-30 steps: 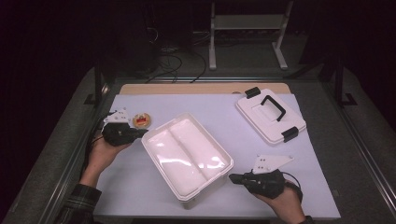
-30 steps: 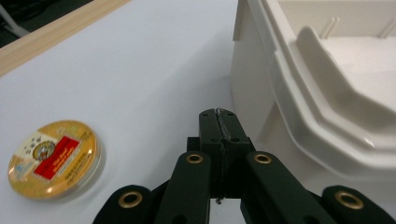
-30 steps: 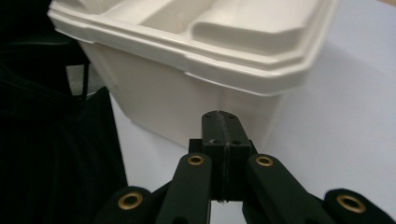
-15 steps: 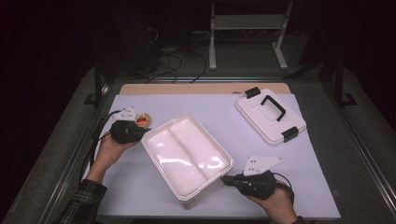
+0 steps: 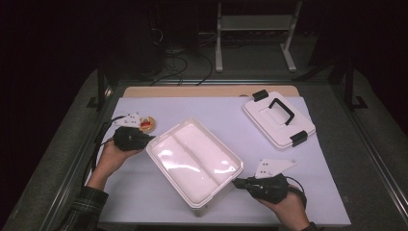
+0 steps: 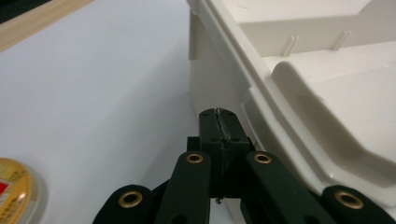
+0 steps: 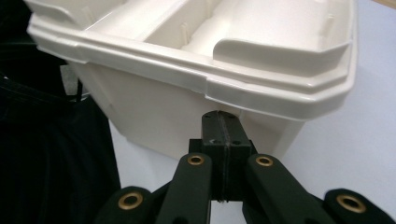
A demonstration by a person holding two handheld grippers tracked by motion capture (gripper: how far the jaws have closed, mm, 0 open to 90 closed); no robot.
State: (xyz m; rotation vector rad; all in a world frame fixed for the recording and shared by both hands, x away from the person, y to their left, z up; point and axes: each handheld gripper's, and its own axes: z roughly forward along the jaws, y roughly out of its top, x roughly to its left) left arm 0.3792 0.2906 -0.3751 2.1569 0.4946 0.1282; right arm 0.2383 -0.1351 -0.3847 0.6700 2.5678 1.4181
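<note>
A white two-compartment box [image 5: 195, 161] lies open and diagonal in the middle of the table. My left gripper [image 5: 150, 139] is shut with nothing in it, its tip against the box's left wall [image 6: 212, 88] just under the rim. My right gripper [image 5: 236, 182] is shut and empty too, its tip under the rim of the box's right wall [image 7: 187, 119]. The box's lid [image 5: 279, 118], white with a black handle and black clips, rests flat at the back right.
A small round tin [image 5: 147, 123] with a gold and red top sits behind my left gripper, and its edge [image 6: 16, 191] appears at the lower left of the left gripper view. A wooden strip [image 5: 207, 91] runs along the table's far edge.
Both grippers have closed in on the box from opposite sides. The left moved right to its left wall, the right moved left to its right wall. The box has hardly shifted.
</note>
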